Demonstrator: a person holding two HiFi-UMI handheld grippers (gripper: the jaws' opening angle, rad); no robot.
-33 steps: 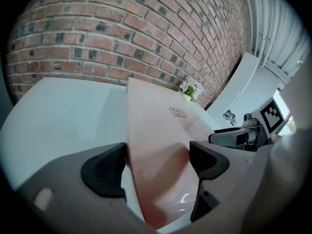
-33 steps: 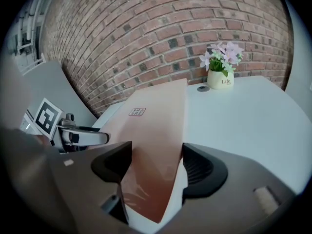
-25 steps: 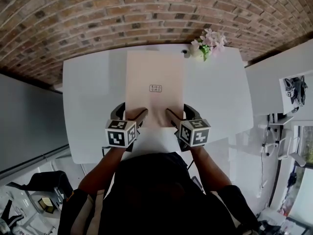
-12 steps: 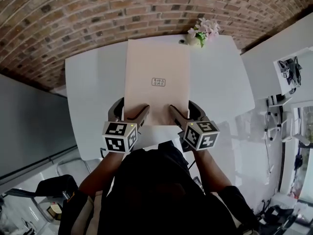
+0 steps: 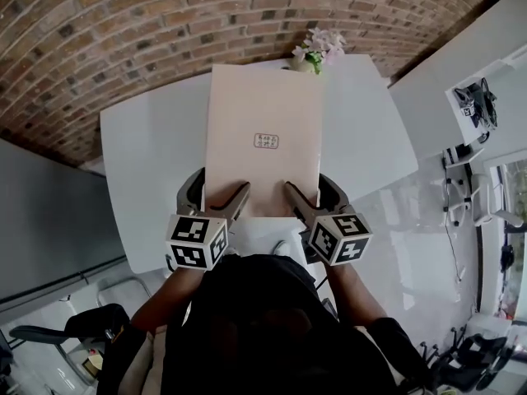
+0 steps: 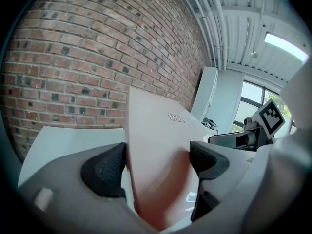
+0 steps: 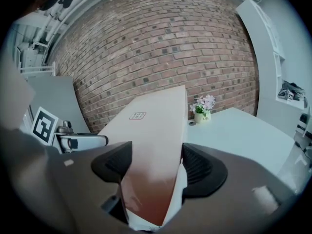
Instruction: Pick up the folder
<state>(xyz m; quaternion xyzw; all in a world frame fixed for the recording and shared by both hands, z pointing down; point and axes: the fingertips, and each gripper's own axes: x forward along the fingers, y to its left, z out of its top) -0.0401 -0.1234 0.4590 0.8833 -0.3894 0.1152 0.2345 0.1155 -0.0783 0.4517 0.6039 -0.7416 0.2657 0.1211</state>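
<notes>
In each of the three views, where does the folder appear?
Head view: folder at centre.
Left gripper view: folder at centre, clamped between the jaws.
Right gripper view: folder at centre, clamped between the jaws.
Shared landmark: the brick wall beyond it, in all three.

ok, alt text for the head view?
The left gripper and right gripper each clamp the near edge of a pale folder, holding it over a white table. Pink flowers stand at the table's far edge, by a brick wall.
</notes>
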